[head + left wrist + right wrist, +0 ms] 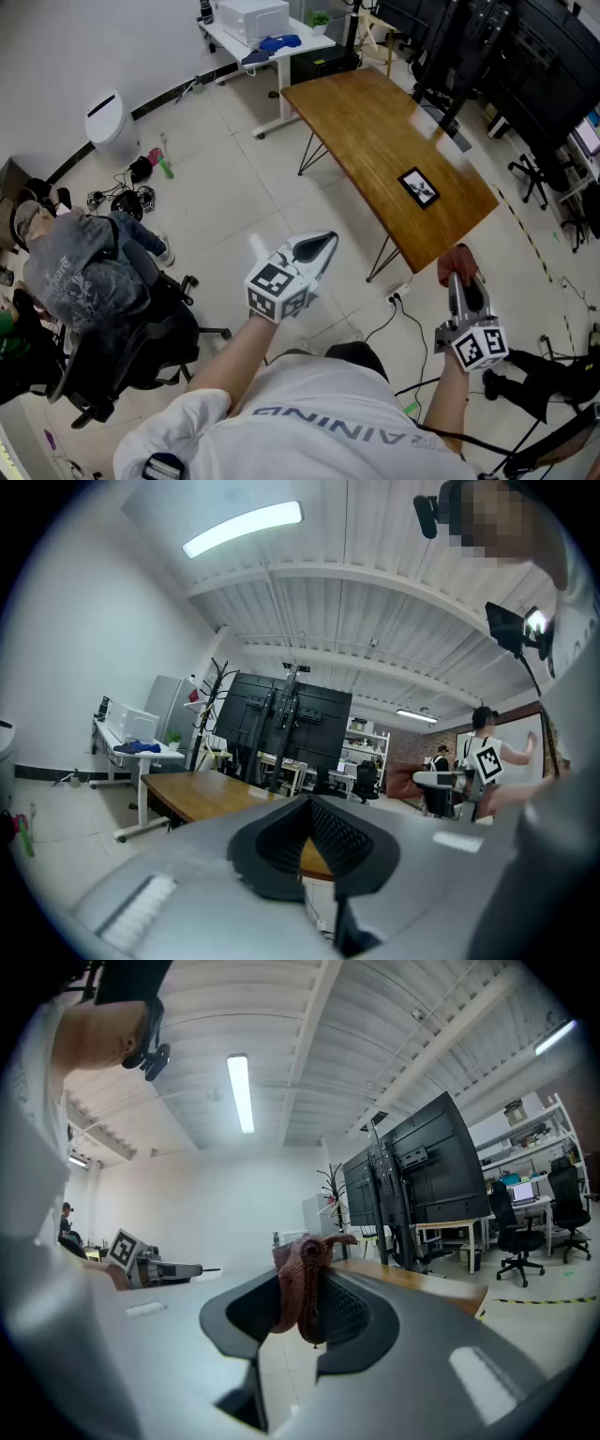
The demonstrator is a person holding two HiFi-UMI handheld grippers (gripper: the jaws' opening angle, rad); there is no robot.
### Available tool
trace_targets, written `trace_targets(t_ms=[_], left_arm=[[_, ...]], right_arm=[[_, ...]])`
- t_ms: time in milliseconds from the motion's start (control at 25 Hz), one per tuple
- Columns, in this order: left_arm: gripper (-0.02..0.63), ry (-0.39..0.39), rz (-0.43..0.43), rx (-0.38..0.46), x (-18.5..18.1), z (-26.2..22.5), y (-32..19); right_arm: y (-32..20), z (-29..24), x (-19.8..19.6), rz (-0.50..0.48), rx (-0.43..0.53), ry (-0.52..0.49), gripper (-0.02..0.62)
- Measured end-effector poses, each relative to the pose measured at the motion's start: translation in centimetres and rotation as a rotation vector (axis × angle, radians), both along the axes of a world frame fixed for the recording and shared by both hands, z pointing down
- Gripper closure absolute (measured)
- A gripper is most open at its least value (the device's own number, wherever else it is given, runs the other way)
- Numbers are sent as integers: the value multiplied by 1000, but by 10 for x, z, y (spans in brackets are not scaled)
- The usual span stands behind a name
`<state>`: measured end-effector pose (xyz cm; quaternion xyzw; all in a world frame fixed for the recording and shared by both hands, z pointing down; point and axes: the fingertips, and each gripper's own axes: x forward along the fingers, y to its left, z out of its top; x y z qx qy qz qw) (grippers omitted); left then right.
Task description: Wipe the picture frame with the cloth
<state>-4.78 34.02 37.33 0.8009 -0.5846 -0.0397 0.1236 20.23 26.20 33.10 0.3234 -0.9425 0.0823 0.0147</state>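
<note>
Needing to reach the table [375,122] where the picture frame [419,186] lies flat, we pinch the cloth [302,1288] in our right gripper [463,279], while our left gripper [323,242], closed and empty, should brace the frame.

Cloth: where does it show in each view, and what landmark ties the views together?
Head view: cloth at the right gripper tip, lower right.
Left gripper view: cannot be made out.
Right gripper view: cloth at centre, between the jaws.
Shared landmark: wooden table.
</note>
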Motion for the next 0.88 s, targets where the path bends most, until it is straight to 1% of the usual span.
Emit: trace_targets(t_ms=[240, 440, 560, 680, 760, 880], left_arm=[[603, -22, 16, -54, -16, 22, -20], [603, -37, 24, -69, -26, 20, -61], [603, -51, 44, -71, -25, 15, -102], [601, -54, 58, -71, -18, 12, -152], [603, -60, 80, -84, -11, 16, -186], [603, -100, 117, -120, 0, 18, -236]], right_arm=[[-27, 26, -10, 25, -57, -30, 488], [-72, 40, -22, 34, -91, -58, 488], [-108, 39, -24, 29, -92, -69, 488], [-150, 42, -15, 37, -95, -79, 488], [-182, 48, -7, 59, -114, -97, 488], [-224, 56, -8, 65, -163, -137, 488]])
